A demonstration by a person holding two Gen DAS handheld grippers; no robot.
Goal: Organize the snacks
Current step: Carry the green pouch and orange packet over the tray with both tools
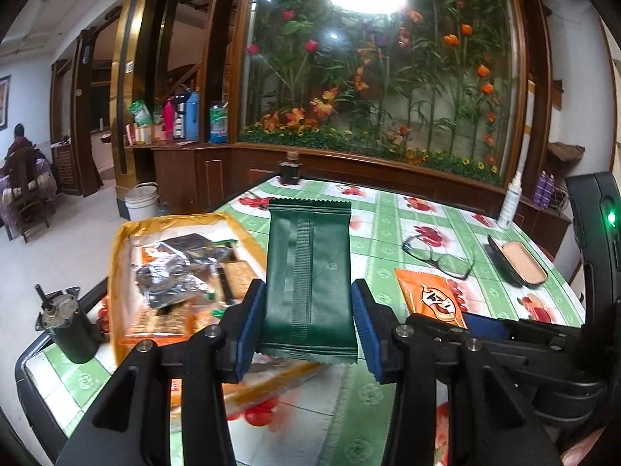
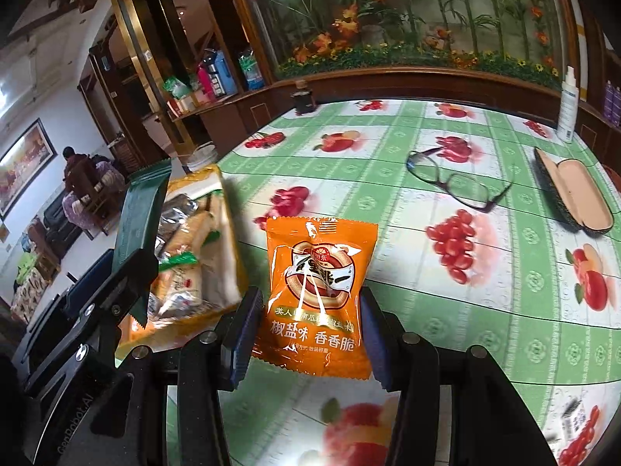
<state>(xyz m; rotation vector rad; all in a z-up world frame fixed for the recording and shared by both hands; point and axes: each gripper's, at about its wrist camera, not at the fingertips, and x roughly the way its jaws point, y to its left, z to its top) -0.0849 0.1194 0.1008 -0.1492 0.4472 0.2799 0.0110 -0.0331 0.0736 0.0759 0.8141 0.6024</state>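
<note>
My left gripper [image 1: 308, 326] is shut on a dark green snack packet [image 1: 308, 272] and holds it above the table, just right of an orange tray [image 1: 116, 272] that holds several snack packets. My right gripper [image 2: 308, 334] is shut on an orange snack packet [image 2: 316, 291] with Chinese print, low over the tablecloth. In the right wrist view the green packet [image 2: 141, 209] and the left gripper [image 2: 116, 283] are at the left, over the tray [image 2: 229, 233]. In the left wrist view the orange packet [image 1: 431, 295] shows at the right.
The table has a green checked fruit-print cloth [image 2: 427, 272]. Glasses [image 2: 454, 178], an open glasses case [image 2: 574, 194] and a white spray bottle [image 2: 568, 105] lie at the right. A dark jar [image 2: 304, 101] stands at the far edge. A small motor [image 1: 66, 322] stands left of the tray.
</note>
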